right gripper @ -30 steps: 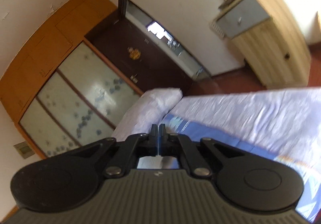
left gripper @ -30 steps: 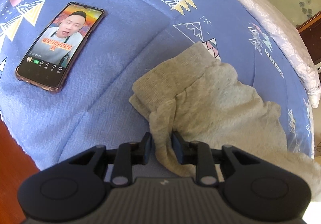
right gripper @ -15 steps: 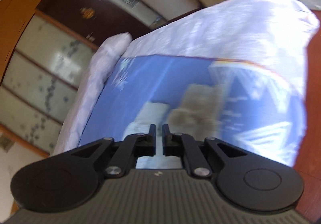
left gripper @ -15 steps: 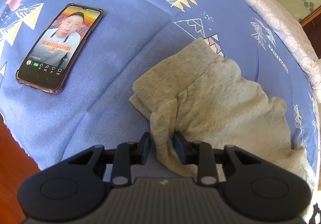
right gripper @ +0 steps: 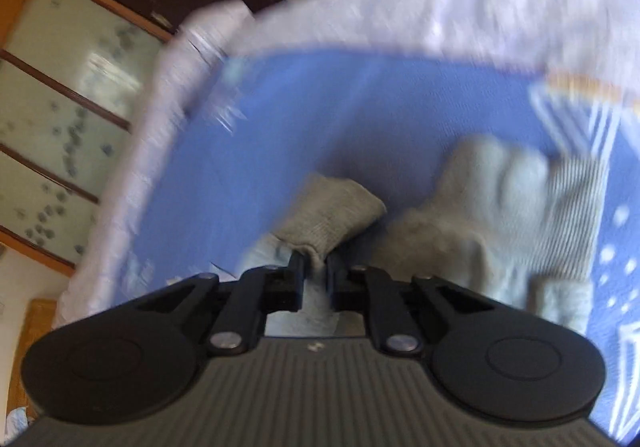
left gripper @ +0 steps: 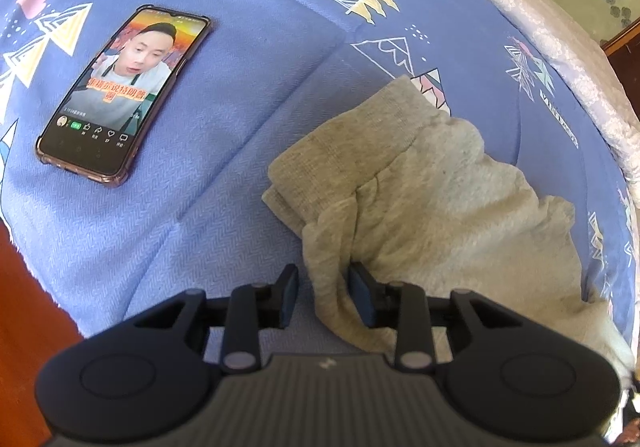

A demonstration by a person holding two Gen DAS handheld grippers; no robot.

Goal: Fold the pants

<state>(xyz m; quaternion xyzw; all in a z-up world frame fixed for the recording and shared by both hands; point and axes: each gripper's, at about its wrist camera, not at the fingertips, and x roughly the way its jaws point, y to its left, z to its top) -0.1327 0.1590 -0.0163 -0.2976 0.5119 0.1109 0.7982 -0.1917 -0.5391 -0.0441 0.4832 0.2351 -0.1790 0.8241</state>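
L gripper [left gripper: 323, 293] opening, fold of grey pants [left gripper: 420, 199] loose betw. its jaws, rest spread ahead-right on bed [left gripper: 224, 207]. Phone [left gripper: 124, 95] ahead-left. R gripper [right gripper: 316, 271] barely parted, pants cuff at tips, grip unclear (blur).

Phone [left gripper: 124, 93] left of pants [left gripper: 432, 203] — elsewhere bare
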